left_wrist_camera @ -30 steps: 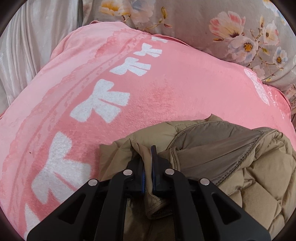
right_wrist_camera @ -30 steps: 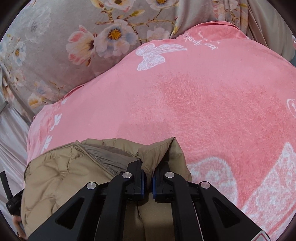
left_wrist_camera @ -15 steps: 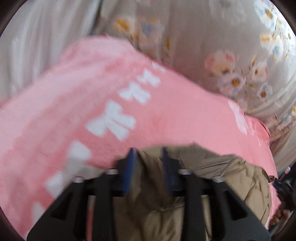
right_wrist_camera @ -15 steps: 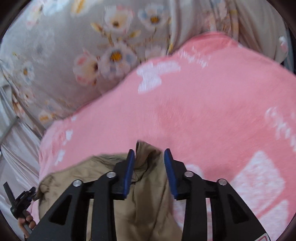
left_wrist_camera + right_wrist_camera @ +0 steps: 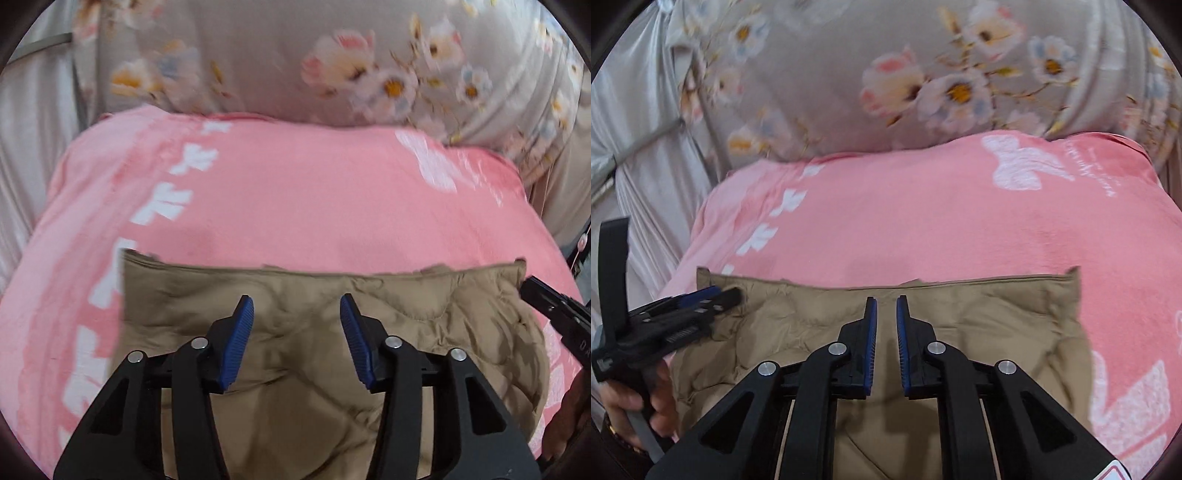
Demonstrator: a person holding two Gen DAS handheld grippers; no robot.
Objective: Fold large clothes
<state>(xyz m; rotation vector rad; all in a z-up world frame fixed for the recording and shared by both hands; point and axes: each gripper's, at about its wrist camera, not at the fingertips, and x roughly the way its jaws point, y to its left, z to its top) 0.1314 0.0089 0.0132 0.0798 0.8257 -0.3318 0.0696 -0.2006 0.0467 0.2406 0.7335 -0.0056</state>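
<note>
Both tools had let go since a second earlier: each had been pinched shut on a bunched fold of the tan jacket, and now both hung over it with nothing between the fingers, while the jacket had gone from a crumpled heap to a flat folded slab.

The bed's pink blanket (image 5: 314, 206), printed with white bows, filled most of both views, with a grey floral quilt (image 5: 923, 74) bunched along the bed's far edge and pale curtain fabric (image 5: 646, 155) past its left edge.

The quilted tan jacket (image 5: 314, 332) lay spread on the blanket toward the near edge of the bed, its far hem running roughly straight across and parallel to the far edge, its corners fairly square.

The left tool (image 5: 296, 339) was held above the jacket's middle, pointing toward the far edge, its blue-padded fingers spread wide. In the right wrist view its body appeared near the jacket's far left corner, gripped from below by the person's left hand (image 5: 635, 402).

The right tool (image 5: 885, 343) hovered over the jacket's centre, fingers parted by a narrow gap and holding nothing. Its tip showed in the left wrist view beside the jacket's far right corner.
</note>
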